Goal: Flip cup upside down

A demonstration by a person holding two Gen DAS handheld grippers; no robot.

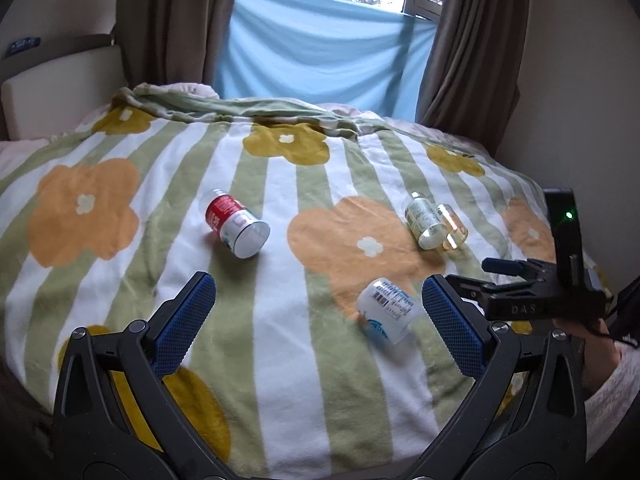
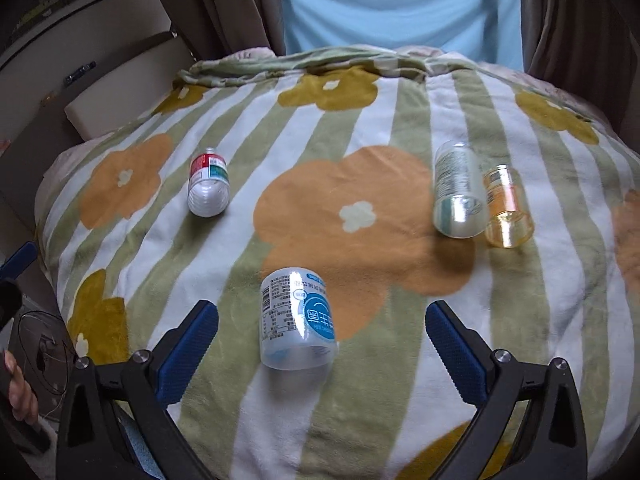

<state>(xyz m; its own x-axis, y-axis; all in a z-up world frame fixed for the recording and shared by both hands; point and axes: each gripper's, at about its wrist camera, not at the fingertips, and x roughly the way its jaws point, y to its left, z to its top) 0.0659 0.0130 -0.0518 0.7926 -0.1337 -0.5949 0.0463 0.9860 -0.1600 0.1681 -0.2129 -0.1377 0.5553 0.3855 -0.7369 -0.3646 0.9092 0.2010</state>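
Note:
Four clear cut-bottle cups lie on their sides on the flowered blanket (image 2: 360,420). In the right wrist view the blue-labelled cup (image 2: 298,320) lies between the spread fingers of my right gripper (image 2: 322,308), which is open; the cup's mouth faces me and touches neither finger. The left wrist view shows this cup (image 1: 386,312) just left of that view's right finger. My left gripper (image 1: 318,284) is open and holds nothing. A red-labelled cup (image 1: 236,226) (image 2: 208,186) lies further left. A pale green-labelled cup (image 2: 458,192) and an amber cup (image 2: 506,208) lie side by side at the right.
A padded headboard (image 1: 60,92) stands at the far left, with brown curtains (image 1: 168,24) and a blue cloth (image 1: 320,44) behind the bed. A wall (image 1: 580,80) closes the right side. A hand (image 2: 16,392) and a fleecy sleeve (image 1: 608,392) show at the edges.

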